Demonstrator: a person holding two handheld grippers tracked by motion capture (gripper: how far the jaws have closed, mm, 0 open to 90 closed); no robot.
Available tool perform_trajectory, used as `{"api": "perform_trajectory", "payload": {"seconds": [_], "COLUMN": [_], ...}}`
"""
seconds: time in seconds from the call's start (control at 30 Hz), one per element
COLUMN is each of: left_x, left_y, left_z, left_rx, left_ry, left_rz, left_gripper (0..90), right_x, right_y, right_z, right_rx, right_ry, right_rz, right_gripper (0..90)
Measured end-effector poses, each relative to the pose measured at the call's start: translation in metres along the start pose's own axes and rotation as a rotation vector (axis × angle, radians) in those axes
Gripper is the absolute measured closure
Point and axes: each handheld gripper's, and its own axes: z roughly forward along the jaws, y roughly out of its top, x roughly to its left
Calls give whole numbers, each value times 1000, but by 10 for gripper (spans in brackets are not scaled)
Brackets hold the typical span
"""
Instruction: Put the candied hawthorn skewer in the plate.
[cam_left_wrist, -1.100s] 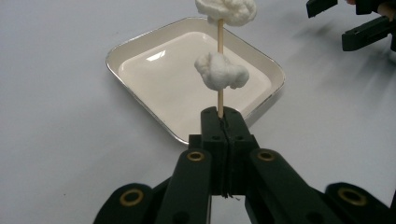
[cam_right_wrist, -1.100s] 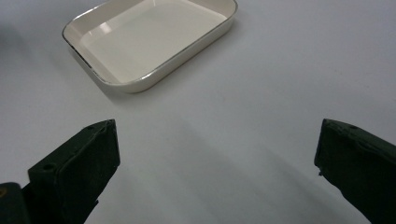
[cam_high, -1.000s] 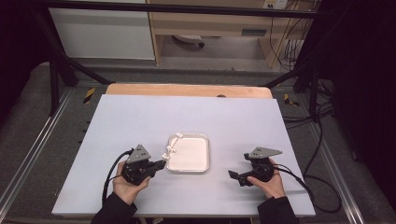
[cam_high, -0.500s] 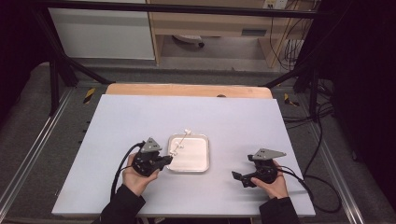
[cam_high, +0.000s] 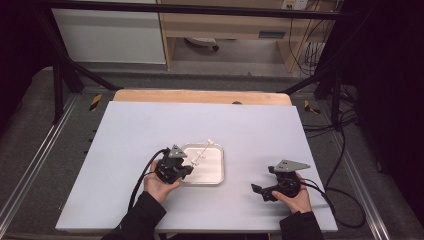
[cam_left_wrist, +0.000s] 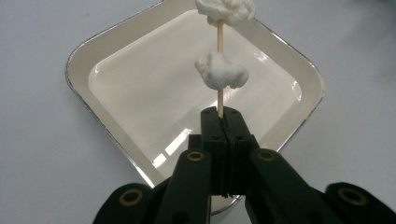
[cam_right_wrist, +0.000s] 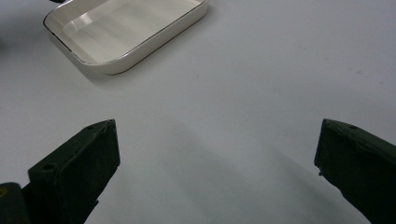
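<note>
My left gripper (cam_left_wrist: 220, 119) is shut on the lower end of a thin wooden skewer (cam_left_wrist: 219, 95). Two white puffy pieces are threaded on the skewer, one in the middle (cam_left_wrist: 220, 71) and one at the tip (cam_left_wrist: 225, 10). The skewer (cam_high: 202, 152) hangs over a white square tray (cam_high: 212, 172) with a thin metallic rim (cam_left_wrist: 77, 79), and the left gripper (cam_high: 189, 169) is at the tray's left side. My right gripper (cam_high: 261, 180) rests low over the table to the tray's right. Its jaws stand wide apart (cam_right_wrist: 217, 144) with nothing between them.
The pale grey tabletop (cam_high: 150, 125) stretches on all sides of the tray (cam_right_wrist: 126, 23). A wooden strip (cam_high: 200, 96) runs along its far edge. Black frame bars and cables lie beyond the table's right side (cam_high: 345, 150).
The left hand has carried the skewer to the right, from the tray's left edge to over the tray. The right hand has stayed where it was.
</note>
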Motion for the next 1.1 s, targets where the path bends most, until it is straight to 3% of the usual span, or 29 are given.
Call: {"api": "perform_trajectory", "payload": {"seconds": [0.3,0.57,0.93,1.1], "left_x": [1,1,0,0], "left_y": [-4,-5,-3,-1], "left_z": [14,18,19,14], "left_rx": [71,106,116,84], "left_ry": [26,47,59,61], "left_rz": [14,31,39,45], "left_gripper": [887,885,870,776], "right_x": [0,0,0,0], "right_y": [0,0,-1,-1], "right_z": [0,1,1,2], "right_rx": [3,2,5,7], "right_ry": [-3,-3,1,2], "right_rz": [-2,-5,-2,2], "right_gripper": [8,7,7,8]}}
